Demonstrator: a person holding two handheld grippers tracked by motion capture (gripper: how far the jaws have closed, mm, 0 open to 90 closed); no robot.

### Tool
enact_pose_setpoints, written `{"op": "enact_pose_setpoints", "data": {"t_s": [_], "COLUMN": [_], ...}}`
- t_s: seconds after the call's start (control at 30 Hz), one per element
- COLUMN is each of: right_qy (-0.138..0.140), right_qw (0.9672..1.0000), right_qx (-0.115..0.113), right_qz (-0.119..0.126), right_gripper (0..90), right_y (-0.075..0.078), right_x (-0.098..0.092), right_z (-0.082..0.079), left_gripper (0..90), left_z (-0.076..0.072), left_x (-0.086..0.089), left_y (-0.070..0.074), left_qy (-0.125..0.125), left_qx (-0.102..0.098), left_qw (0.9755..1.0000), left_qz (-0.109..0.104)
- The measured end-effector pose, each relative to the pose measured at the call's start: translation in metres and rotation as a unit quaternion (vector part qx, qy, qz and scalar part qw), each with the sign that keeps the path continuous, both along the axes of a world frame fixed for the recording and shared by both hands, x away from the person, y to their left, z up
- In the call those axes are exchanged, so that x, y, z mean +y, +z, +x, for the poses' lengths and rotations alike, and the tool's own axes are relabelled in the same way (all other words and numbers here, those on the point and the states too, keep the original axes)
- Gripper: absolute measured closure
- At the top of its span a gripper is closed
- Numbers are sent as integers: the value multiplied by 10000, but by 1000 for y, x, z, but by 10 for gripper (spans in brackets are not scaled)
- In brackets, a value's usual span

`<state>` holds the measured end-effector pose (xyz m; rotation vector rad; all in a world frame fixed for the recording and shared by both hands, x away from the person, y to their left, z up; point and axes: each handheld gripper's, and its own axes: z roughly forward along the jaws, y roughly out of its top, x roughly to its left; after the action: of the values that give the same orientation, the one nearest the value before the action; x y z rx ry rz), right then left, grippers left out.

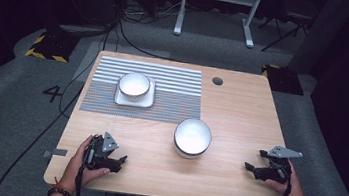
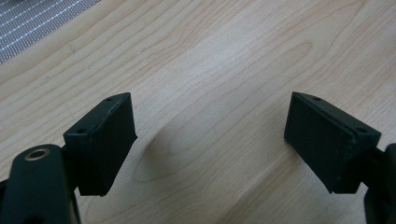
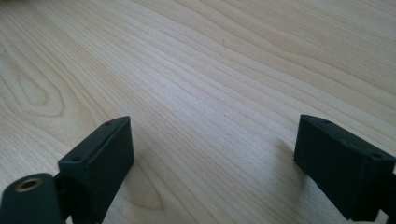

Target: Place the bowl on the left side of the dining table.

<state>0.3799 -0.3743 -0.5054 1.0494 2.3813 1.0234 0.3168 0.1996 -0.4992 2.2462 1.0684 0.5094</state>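
A white bowl (image 1: 192,137) stands on the bare wood near the table's middle. Farther back, a second white bowl (image 1: 134,85) sits on a square white plate (image 1: 147,100), which lies on a grey striped placemat (image 1: 178,93). My left gripper (image 1: 120,162) rests low at the front left, open, with nothing between its jaws. In the left gripper view the left gripper (image 2: 210,140) looks down on bare wood. My right gripper (image 1: 252,169) rests at the front right edge, also open and empty. The right gripper (image 3: 212,163) faces bare wood too.
The wooden table (image 1: 240,116) has a round cable hole (image 1: 217,81) at the back right. A corner of the placemat (image 2: 28,23) shows in the left gripper view. Cables and a white desk frame (image 1: 219,8) lie on the grey floor behind.
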Motion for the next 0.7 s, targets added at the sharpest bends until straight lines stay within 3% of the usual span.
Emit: {"op": "enact_pose_setpoints", "data": {"t_s": [0.17,0.27,0.37,0.7], "right_qy": [-2,-1,4,-1], "right_qw": [10000,10000,10000,10000], "right_qx": [1,2,-4,0], "right_qz": [1,0,-2,-1], "right_gripper": [121,121,121,121], "right_y": [0,0,0,0], "right_x": [0,0,0,0], "right_z": [0,0,0,0], "left_gripper": [164,160,157,149], "left_z": [-3,-5,-6,-6], "left_x": [8,15,22,23], "left_y": [-4,-6,-6,-7], "left_qy": [97,238,374,382], "left_qx": [-10,111,241,206], "left_qw": [9995,9984,9975,9975], "left_qz": [-292,-495,-550,-557]}}
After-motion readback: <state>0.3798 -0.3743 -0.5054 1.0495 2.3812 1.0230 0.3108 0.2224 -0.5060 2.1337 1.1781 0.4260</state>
